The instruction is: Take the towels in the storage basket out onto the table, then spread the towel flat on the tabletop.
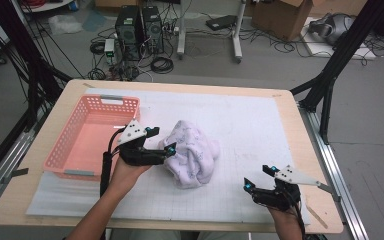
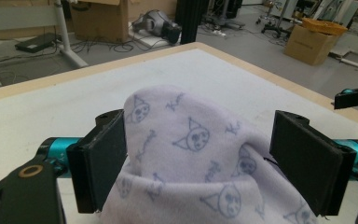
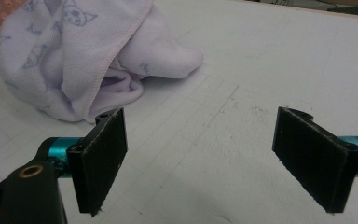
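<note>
Crumpled lilac cat-print towel [image 2: 191, 154]

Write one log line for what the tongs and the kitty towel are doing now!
left tongs: open around towel | right tongs: open, empty | basket: beside towel

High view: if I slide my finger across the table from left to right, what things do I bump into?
Pink basket → left gripper, jaws open around the cloth's edge → crumpled lilac cloth with little cat faces → right gripper, jaws open over the bare white mat.
</note>
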`<state>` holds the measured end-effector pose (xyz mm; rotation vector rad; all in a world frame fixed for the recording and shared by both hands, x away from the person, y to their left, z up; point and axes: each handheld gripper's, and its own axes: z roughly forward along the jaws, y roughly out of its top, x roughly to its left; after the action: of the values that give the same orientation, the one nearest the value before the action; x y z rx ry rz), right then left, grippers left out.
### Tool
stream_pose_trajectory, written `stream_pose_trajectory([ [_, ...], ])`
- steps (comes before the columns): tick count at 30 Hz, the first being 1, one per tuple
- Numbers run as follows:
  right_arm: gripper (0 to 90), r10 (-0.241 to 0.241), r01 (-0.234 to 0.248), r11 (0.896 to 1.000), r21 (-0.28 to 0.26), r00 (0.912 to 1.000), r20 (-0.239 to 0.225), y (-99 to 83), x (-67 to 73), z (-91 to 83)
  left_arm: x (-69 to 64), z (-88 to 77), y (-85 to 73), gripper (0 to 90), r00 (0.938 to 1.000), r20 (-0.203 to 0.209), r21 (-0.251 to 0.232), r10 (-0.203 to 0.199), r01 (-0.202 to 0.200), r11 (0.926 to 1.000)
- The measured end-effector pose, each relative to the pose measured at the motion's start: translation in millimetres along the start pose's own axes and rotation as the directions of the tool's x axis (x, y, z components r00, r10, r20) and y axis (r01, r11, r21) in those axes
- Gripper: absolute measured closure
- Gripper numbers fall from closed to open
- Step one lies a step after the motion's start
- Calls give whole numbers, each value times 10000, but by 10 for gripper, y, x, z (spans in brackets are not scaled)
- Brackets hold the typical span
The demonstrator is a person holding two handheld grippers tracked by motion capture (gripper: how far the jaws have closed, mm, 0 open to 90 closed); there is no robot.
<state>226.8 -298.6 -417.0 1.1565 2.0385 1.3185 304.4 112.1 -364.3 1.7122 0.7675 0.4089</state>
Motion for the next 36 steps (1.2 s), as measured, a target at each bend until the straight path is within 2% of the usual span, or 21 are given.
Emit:
stream_pose_trajectory([
  [5, 166, 49, -49, 10000, -22, 10000, 9, -1, -8, -17, -13, -31, -64, 193, 9999, 60, -74, 118, -117, 9999],
  [16, 165, 71, -71, 10000, 2, 10000, 30, -7, -12, -12, 32, -45, -103, 194, 10000, -88, -90, -16, 16, 10000],
  [20, 166, 105, -105, 9999, 13, 9999, 63, -11, -13, -32, 26, -41, -107, 194, 9997, -198, -31, 138, -139, 9999],
  [31, 166, 132, -132, 9999, -12, 9999, 24, 1, -3, -15, 38, -36, -132, 193, 9993, -363, 118, 46, -41, 9999],
  [34, 165, -35, 35, 10000, -15, 10000, -43, 11, 6, 4, 41, -37, -138, 192, 9993, -363, 147, 19, -14, 9999],
  [36, 165, 74, -74, 10000, 39, 9999, -79, 11, 11, 12, 39, -29, -144, 192, 9992, -387, 262, 43, -33, 9997],
])
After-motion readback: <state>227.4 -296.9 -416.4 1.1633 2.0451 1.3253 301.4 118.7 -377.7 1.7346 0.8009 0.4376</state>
